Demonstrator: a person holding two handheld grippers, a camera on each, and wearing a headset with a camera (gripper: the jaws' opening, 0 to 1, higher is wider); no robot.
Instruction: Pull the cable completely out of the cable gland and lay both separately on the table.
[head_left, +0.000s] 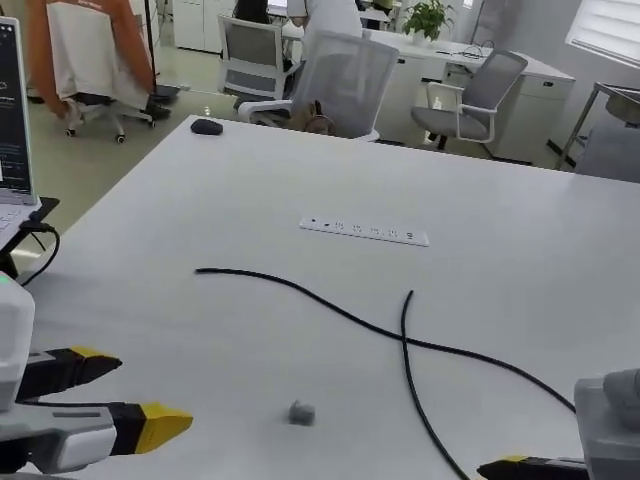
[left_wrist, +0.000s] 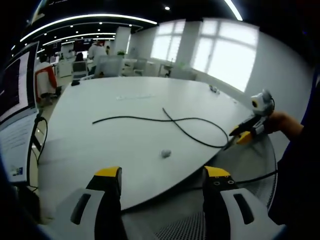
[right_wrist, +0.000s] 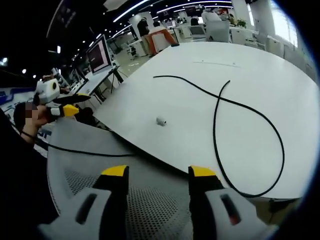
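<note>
**A:** Where are the parts found?

**B:** The cable gland (head_left: 302, 412) is seen on the counter (head_left: 250, 190) just ahead of the left claw (left_wrist: 162, 172), apart from the cable (head_left: 405, 340), which is looped farther ahead and toward the right claw (right_wrist: 158, 172). Both claws are held with jaws apart, and nothing is gripped.

**A:** What could be spoiled?

**B:** The cable's near loop is judged close to the counter edge by the right claw. If snagged by a jaw, it could be dragged off. The small gland could be knocked into the cable.
</note>
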